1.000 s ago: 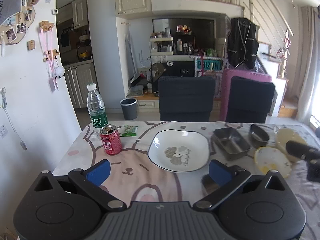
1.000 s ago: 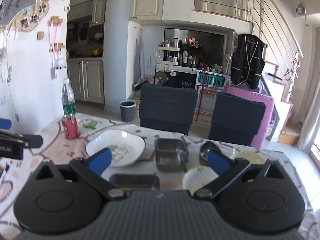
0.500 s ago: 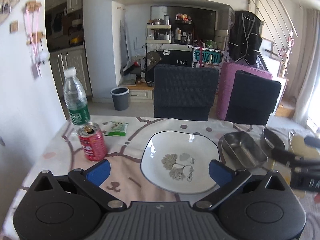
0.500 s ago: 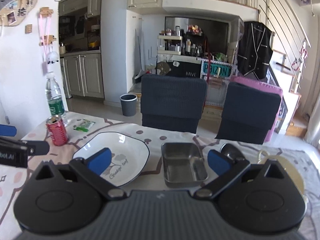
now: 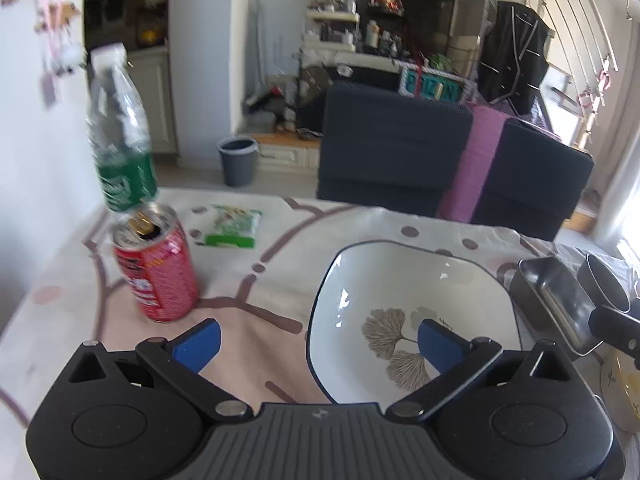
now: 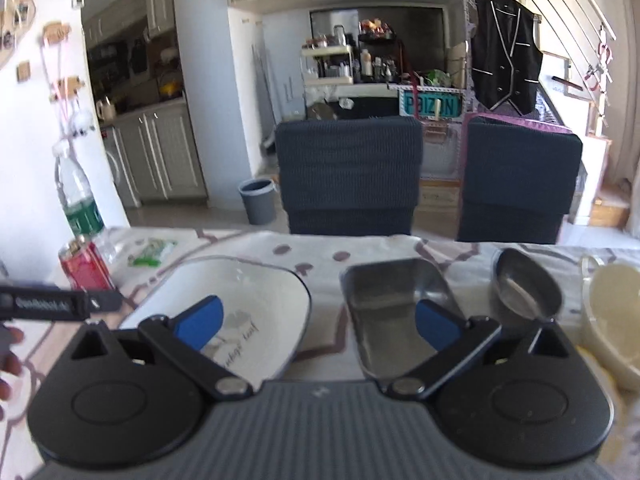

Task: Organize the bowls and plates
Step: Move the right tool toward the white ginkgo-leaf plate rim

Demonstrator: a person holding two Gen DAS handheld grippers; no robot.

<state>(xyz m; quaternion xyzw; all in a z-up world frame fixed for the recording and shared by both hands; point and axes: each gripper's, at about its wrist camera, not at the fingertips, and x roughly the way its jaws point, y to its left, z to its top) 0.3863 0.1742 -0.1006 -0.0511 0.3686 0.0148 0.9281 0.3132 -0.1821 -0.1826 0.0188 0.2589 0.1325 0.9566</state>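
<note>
A white square bowl with a dark rim and leaf print (image 5: 404, 300) (image 6: 248, 300) lies on the table. My left gripper (image 5: 316, 344) is open, its right finger over the bowl's inside and its left finger over the cloth. To the bowl's right sits a steel rectangular dish (image 6: 394, 304) (image 5: 554, 300), then a small dark steel bowl (image 6: 524, 284) (image 5: 602, 284) and a cream bowl (image 6: 612, 312). My right gripper (image 6: 316, 320) is open, straddling the gap between the white bowl and the steel dish. A yellow patterned plate (image 5: 620, 388) shows at the far right.
A red soda can (image 5: 156, 264) (image 6: 84, 268), a water bottle (image 5: 120, 136) (image 6: 78, 204) and a green packet (image 5: 232, 226) stand at the table's left. Two dark chairs (image 6: 348, 176) line the far edge. The other gripper's tip (image 6: 60, 304) and a hand (image 6: 8, 356) appear at left.
Both grippers have moved forward and lower toward the dishes. The left one now reaches over the white bowl's near rim; the right one has come close to the steel dish.
</note>
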